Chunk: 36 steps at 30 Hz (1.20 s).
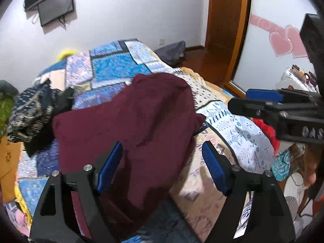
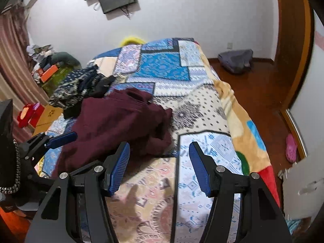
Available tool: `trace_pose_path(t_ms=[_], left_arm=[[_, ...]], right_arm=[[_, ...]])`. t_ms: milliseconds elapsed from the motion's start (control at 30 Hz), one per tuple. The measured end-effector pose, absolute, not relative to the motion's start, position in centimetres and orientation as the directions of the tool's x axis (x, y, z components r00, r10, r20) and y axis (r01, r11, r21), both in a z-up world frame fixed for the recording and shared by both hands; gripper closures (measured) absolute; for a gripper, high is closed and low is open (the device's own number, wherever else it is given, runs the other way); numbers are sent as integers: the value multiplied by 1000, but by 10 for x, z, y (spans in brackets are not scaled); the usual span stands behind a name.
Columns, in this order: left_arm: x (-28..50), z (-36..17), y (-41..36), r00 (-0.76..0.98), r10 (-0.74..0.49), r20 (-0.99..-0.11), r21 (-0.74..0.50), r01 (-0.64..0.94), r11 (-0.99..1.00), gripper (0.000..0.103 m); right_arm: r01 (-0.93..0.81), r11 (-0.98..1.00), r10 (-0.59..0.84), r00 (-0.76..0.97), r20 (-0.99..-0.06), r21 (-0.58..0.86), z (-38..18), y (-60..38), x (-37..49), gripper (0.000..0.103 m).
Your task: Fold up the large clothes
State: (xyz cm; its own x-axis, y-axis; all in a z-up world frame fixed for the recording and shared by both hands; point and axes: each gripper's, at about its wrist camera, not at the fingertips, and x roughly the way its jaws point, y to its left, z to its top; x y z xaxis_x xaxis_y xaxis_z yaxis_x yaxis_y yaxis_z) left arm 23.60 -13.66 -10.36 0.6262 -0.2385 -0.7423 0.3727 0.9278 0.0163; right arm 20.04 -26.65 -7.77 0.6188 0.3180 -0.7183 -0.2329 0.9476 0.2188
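A large maroon garment (image 1: 131, 125) lies crumpled on the patchwork bedspread (image 1: 113, 64); it also shows in the right wrist view (image 2: 119, 125). My left gripper (image 1: 162, 162) is open just above the garment's near part, holding nothing. My right gripper (image 2: 160, 166) is open over the bedspread (image 2: 192, 109), just right of the garment's near edge, empty. The right gripper also shows at the right in the left wrist view (image 1: 261, 101). The left gripper shows at the left in the right wrist view (image 2: 58, 139).
A heap of dark patterned clothes (image 1: 34, 113) lies at the bed's left side, behind the garment. A grey bag (image 2: 236, 60) sits on the wooden floor right of the bed. A pink shoe (image 2: 291, 147) lies by the sliding door. Clutter stands left of the bed (image 2: 46, 68).
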Motion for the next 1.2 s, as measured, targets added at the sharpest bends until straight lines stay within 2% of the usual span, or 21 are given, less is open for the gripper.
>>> trace_pose_path(t_ms=[100, 167, 267, 367, 467, 567, 700, 800, 867, 933, 967, 1033, 1200], left_arm=[[230, -92, -114, 659, -220, -720, 16, 332, 943, 18], [227, -83, -92, 690, -187, -699, 24, 283, 959, 13], [237, -80, -56, 718, -120, -686, 38, 200, 979, 8], [249, -88, -23, 694, -78, -715, 9, 121, 993, 8], [261, -106, 3, 639, -104, -762, -70, 78, 995, 8], [259, -127, 13, 586, -123, -801, -109, 59, 992, 8], [259, -167, 13, 517, -98, -851, -81, 55, 995, 8], [251, -183, 17, 508, -127, -852, -114, 56, 992, 7], [247, -189, 19, 506, -143, -850, -140, 44, 989, 7], [244, -194, 20, 500, -160, -851, -162, 40, 986, 5], [243, -197, 20, 497, -160, -853, -163, 39, 986, 3], [238, -203, 14, 482, -150, -863, -141, 55, 988, 3], [232, -193, 10, 499, -100, -861, -77, 67, 995, 3]], right_arm=[[-282, 935, 348, 622, -701, 214, -69, -253, 202, 46], [-317, 925, 370, 619, -693, 211, -64, -241, 204, 42], [-367, 909, 396, 608, -688, 199, -62, -220, 212, 42], [-416, 886, 430, 573, -698, 204, -65, -199, 224, 42], [-441, 873, 441, 532, -723, 208, -77, -181, 239, 42], [-425, 886, 405, 513, -757, 186, -94, -175, 252, 42], [-393, 902, 375, 505, -777, 180, -110, -189, 258, 42], [-333, 936, 289, 534, -795, 117, -122, -211, 258, 42], [-292, 950, 256, 533, -807, 108, -131, -226, 259, 38], [-237, 959, 256, 498, -828, 154, -147, -249, 263, 29], [-214, 958, 271, 478, -835, 188, -152, -258, 265, 29], [-180, 952, 304, 443, -843, 249, -157, -271, 266, 29], [-171, 965, 257, 470, -845, 198, -139, -272, 257, 29]])
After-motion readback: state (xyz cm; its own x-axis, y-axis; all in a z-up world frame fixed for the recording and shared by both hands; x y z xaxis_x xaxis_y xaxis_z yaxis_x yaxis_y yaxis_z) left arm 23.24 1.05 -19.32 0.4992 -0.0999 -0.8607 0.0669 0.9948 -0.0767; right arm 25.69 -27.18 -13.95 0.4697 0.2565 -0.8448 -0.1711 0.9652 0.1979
